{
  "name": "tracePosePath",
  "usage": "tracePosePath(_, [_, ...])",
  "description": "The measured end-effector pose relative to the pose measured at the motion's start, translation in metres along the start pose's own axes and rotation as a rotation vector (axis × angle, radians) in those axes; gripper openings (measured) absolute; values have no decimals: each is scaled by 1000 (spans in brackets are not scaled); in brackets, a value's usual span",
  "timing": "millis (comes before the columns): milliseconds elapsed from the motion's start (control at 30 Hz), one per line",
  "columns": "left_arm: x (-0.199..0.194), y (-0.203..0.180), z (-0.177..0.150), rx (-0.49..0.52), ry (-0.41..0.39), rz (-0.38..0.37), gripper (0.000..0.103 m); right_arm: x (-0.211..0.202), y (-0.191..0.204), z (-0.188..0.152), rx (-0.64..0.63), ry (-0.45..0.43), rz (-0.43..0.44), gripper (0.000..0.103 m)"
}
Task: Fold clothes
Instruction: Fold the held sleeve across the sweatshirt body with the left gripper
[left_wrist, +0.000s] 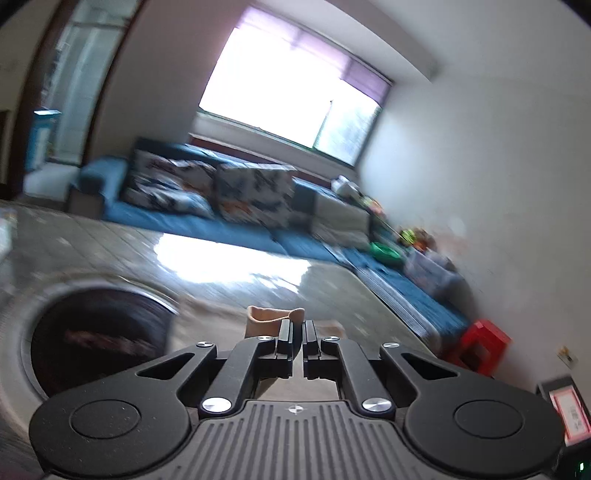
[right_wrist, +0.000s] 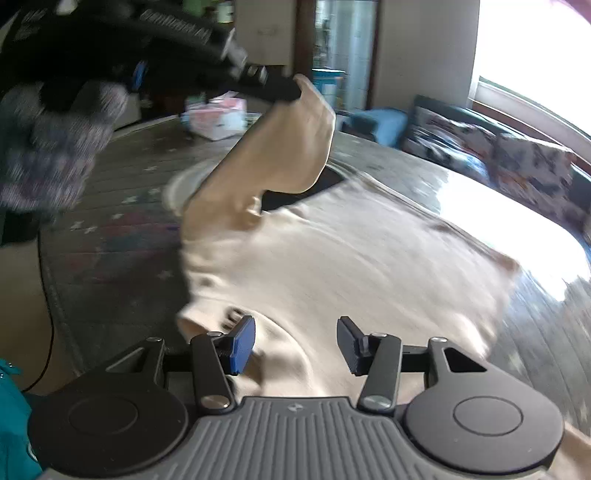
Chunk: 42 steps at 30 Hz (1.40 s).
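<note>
While the left gripper (left_wrist: 298, 334) pinched and lifted the cream shirt's (right_wrist: 332, 258) sleeve (right_wrist: 280, 147), the first fold was evidently underway. The right gripper (right_wrist: 295, 343) hovered wide open, empty; next, the sleeve likely needed carrying inward across the body.

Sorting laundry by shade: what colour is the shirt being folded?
Cream-beige, plain; the shirt shows best in the right wrist view.

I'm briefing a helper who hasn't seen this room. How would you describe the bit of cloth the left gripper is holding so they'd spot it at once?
On the round grey table lies a cream cotton T-shirt. Its sleeve is the only part lifted off the table, rising toward the upper left. The black left gripper is shut on its tip, while the right gripper hangs open above the flat body.
</note>
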<state>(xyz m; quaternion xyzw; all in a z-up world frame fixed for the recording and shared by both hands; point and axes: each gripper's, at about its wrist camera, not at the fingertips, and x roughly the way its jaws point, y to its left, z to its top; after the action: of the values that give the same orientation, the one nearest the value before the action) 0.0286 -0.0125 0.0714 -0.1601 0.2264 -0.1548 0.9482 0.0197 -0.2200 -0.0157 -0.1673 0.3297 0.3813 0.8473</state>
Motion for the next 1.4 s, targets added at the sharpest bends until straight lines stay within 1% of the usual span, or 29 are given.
tracePosePath(133, [27, -18, -26, 16, 82, -55, 5, -8, -19, -16, 77, 10, -46, 50])
tracePosePath(267, [51, -30, -52, 42, 160, -72, 5, -16, -32, -28, 132, 10, -80, 50])
tracePosePath(367, [60, -34, -67, 34, 203, -85, 8, -20, -39, -31, 159, 5, -102, 50])
tracePosePath(433, [61, -36, -75, 35, 235, -97, 14, -23, -43, -33, 177, 0, -117, 50])
tracePosePath(467, [59, -36, -76, 45, 244, -101, 15, -25, -46, -34, 186, -4, -124, 50])
tracePosePath(500, [57, -36, -77, 58, 252, -105, 20, -27, -48, -34, 193, -9, -130, 50])
tracePosePath(533, [54, -34, -78, 68, 257, -105, 32, -28, -49, -33, 201, -14, -135, 50])
tracePosePath(567, [50, -32, -77, 74, 259, -103, 37, -30, -51, -32, 208, -21, -141, 50])
tracePosePath(600, [46, -29, -76, 79, 257, -98, 39, -30, -52, -32, 214, -26, -145, 50])
tracePosePath(700, [35, -14, -69, 82, 235, -61, 39, -27, -57, -24, 239, -45, -140, 49])
tracePosePath(900, [24, 38, -55, 21, 203, 100, 37, -5, -60, -8, 233, -45, -113, 46])
tracePosePath(1033, [19, 65, -57, -16, 207, 159, 36, 11, -59, 1, 225, -30, -109, 41])
tracePosePath(1133, [17, 77, -62, -32, 222, 182, 34, 24, -60, 2, 231, -8, -119, 35])
tracePosePath(1167, [16, 79, -63, -33, 224, 190, 32, 27, -61, 2, 235, 0, -119, 34])
tracePosePath(1233, [13, 82, -63, -43, 219, 197, 31, 34, -62, 0, 238, 19, -122, 32])
tracePosePath(1300, [11, 82, -58, -54, 206, 196, 31, 39, -63, -3, 240, 35, -128, 28])
tracePosePath(1367, [10, 81, -51, -53, 184, 187, 30, 40, -64, -4, 243, 37, -132, 27])
tracePosePath(1400, [11, 79, -48, -50, 176, 177, 28, 40, -64, -4, 244, 35, -131, 27])
